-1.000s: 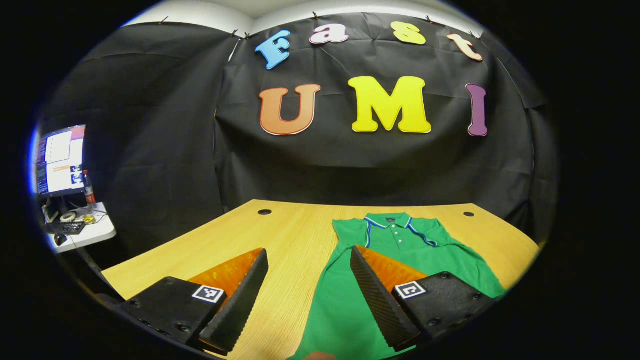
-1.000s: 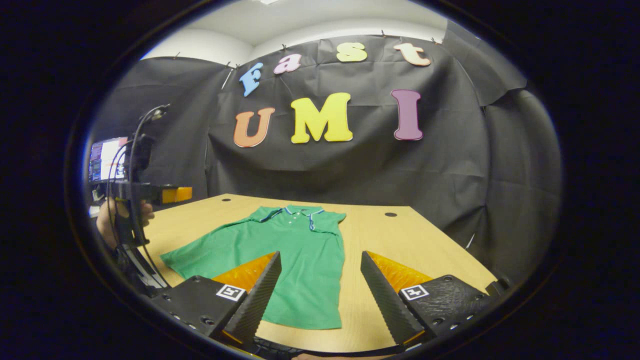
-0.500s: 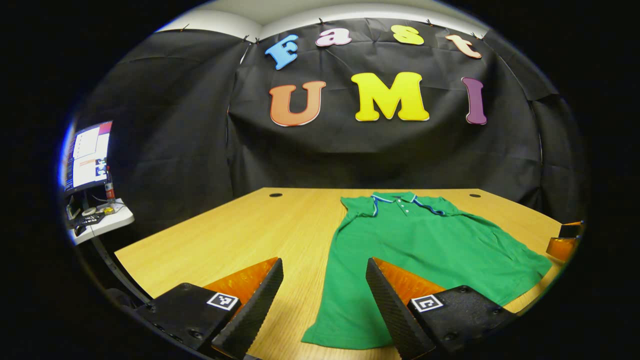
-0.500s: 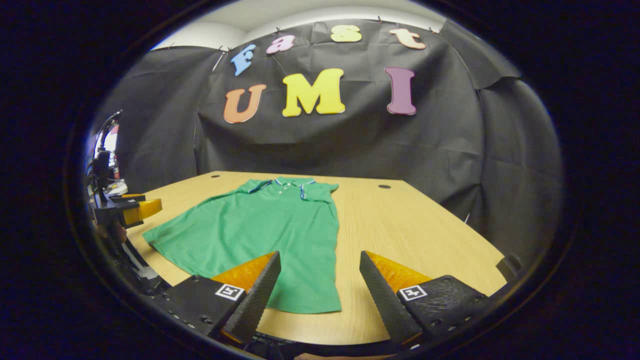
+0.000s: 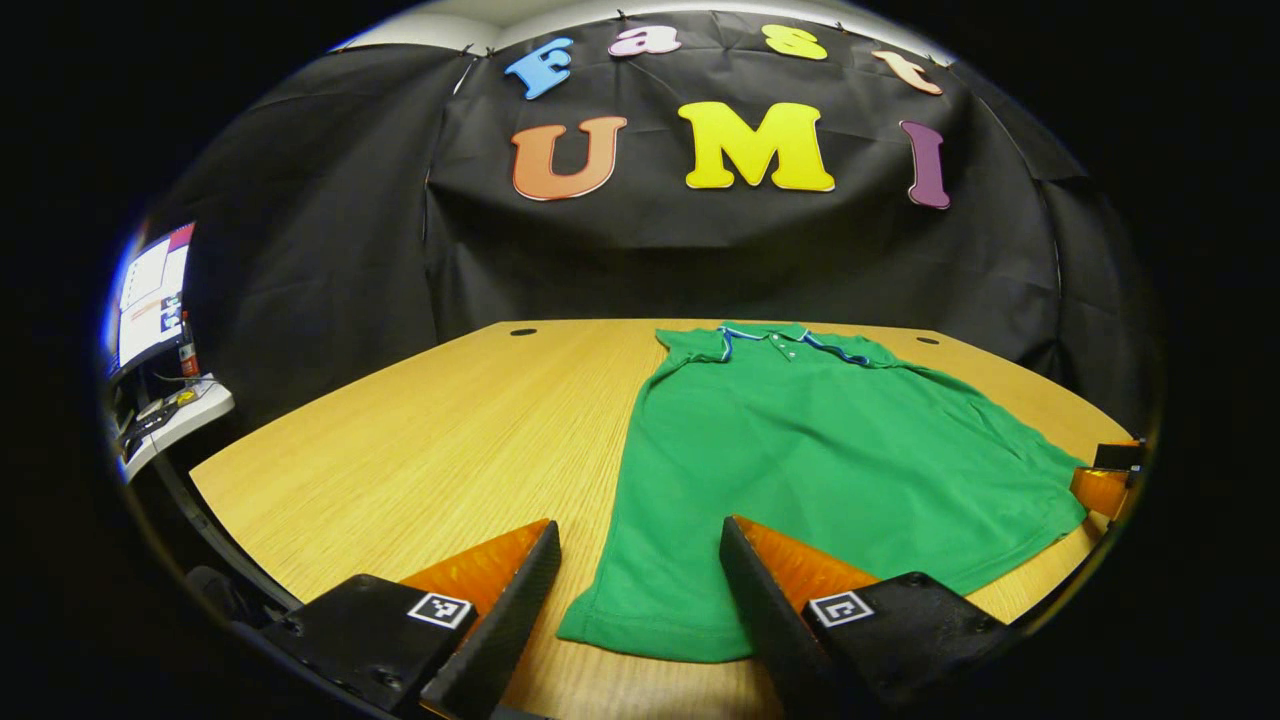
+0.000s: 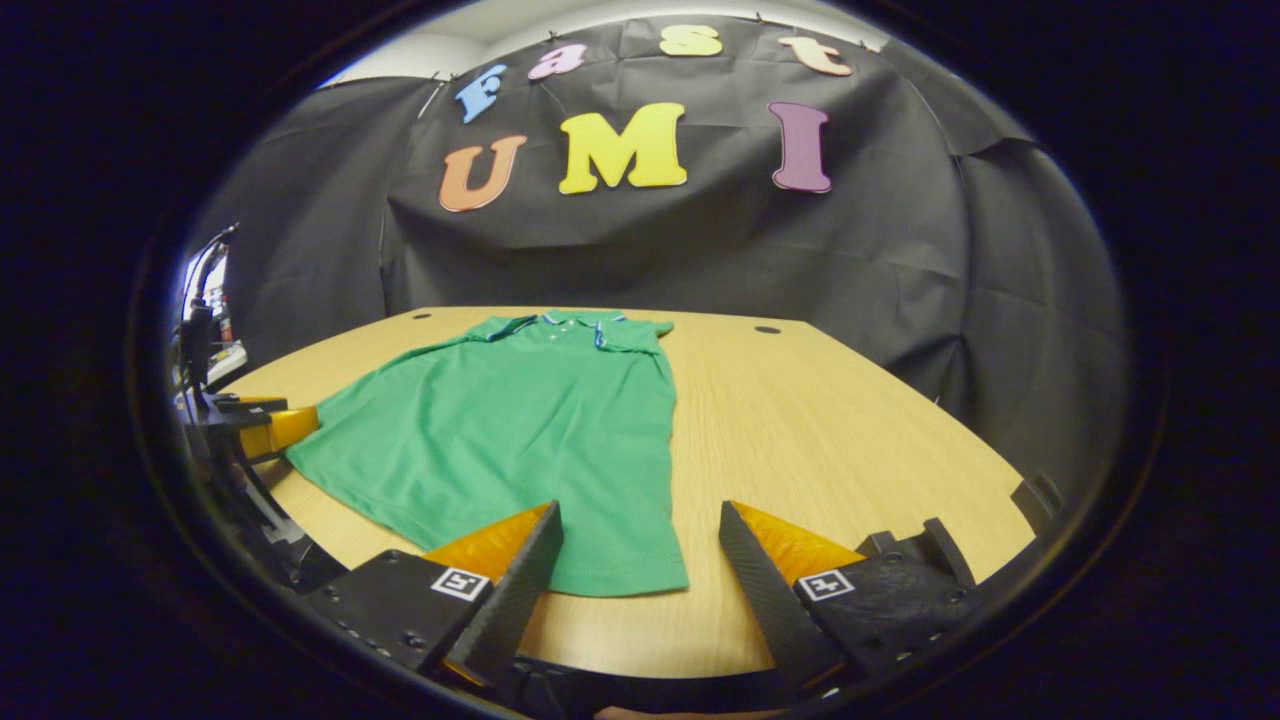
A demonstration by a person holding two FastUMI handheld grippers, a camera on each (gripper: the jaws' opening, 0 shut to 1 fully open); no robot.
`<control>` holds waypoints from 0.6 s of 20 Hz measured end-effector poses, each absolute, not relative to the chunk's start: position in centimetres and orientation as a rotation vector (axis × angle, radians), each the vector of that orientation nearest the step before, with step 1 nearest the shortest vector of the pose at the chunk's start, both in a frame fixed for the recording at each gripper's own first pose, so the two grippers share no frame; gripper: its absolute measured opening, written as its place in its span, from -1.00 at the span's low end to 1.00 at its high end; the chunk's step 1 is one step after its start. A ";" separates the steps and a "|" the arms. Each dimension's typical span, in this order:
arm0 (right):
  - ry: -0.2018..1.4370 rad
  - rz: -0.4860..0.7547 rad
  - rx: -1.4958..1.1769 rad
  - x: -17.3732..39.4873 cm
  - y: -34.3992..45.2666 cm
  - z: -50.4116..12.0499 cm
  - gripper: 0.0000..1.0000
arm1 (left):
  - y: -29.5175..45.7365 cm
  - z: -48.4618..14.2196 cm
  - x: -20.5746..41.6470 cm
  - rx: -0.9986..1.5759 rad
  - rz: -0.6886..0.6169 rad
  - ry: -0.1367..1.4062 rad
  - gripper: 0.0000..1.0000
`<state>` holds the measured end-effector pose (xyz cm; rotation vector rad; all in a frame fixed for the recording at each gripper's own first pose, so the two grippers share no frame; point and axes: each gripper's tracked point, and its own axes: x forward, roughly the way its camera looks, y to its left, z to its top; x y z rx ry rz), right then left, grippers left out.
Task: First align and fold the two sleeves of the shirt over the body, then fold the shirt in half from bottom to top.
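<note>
A green polo shirt (image 5: pixel 800 450) lies flat on the wooden table (image 5: pixel 440 440), collar toward the booth wall, hem toward me. Its sleeves lie folded in over the body. My left gripper (image 5: pixel 640 590) hangs open above the hem's left corner, nothing between its fingers. In the right gripper view the same shirt (image 6: pixel 520 430) spreads left of centre, and my right gripper (image 6: pixel 640 585) stands open just over the hem's right corner. The left gripper (image 6: pixel 265 425) shows at the far left edge of that view; the right gripper (image 5: pixel 1105 480) shows at the far right edge of the left gripper view.
Two round cable holes (image 5: pixel 523 331) (image 5: pixel 927 340) sit near the table's far edge. A side desk with a monitor (image 5: pixel 150 300) and small items stands off to the left. Bare wood (image 6: pixel 830 420) stretches right of the shirt.
Both grippers have drawn back toward the near table edge and tilted down, so the shirt's hem now lies just ahead of the fingers. Both stayed open.
</note>
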<state>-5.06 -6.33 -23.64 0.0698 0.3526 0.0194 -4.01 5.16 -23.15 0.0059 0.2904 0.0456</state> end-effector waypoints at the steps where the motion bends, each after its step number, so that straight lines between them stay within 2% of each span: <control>1: 0.356 0.020 0.082 -5.0 -6.3 -23.7 0.89 | 5.0 -23.3 -4.0 0.009 0.044 0.305 1.00; 4: 0.360 0.025 0.091 -4.8 -6.2 -23.8 0.89 | 5.4 -23.4 -3.9 -0.002 0.059 0.311 0.94; 6: 0.373 0.045 0.122 -4.8 -5.6 -24.1 0.82 | 4.7 -23.3 -3.6 0.001 0.044 0.314 0.75; 7: 0.372 0.040 0.128 -4.6 -5.6 -24.1 0.72 | 4.4 -23.3 -3.5 0.008 0.028 0.317 0.52; 8: 0.374 0.047 0.130 -4.4 -5.5 -24.1 0.41 | 4.0 -23.3 -3.4 0.018 0.010 0.321 0.38; 9: 0.380 0.063 0.142 -4.3 -4.9 -24.2 0.25 | 3.7 -23.3 -3.3 0.026 -0.002 0.325 -0.02; 10: 0.372 0.076 0.156 -4.0 -4.6 -24.1 -0.23 | 3.7 -23.2 -3.2 0.033 -0.010 0.327 -0.22; 11: 0.376 0.090 0.167 -3.8 -4.2 -24.2 -0.37 | 3.7 -23.2 -3.0 0.034 -0.012 0.330 -0.56; 12: 0.368 0.097 0.171 -3.5 -4.3 -24.1 -0.79 | 3.7 -23.2 -2.9 0.029 -0.010 0.328 -0.67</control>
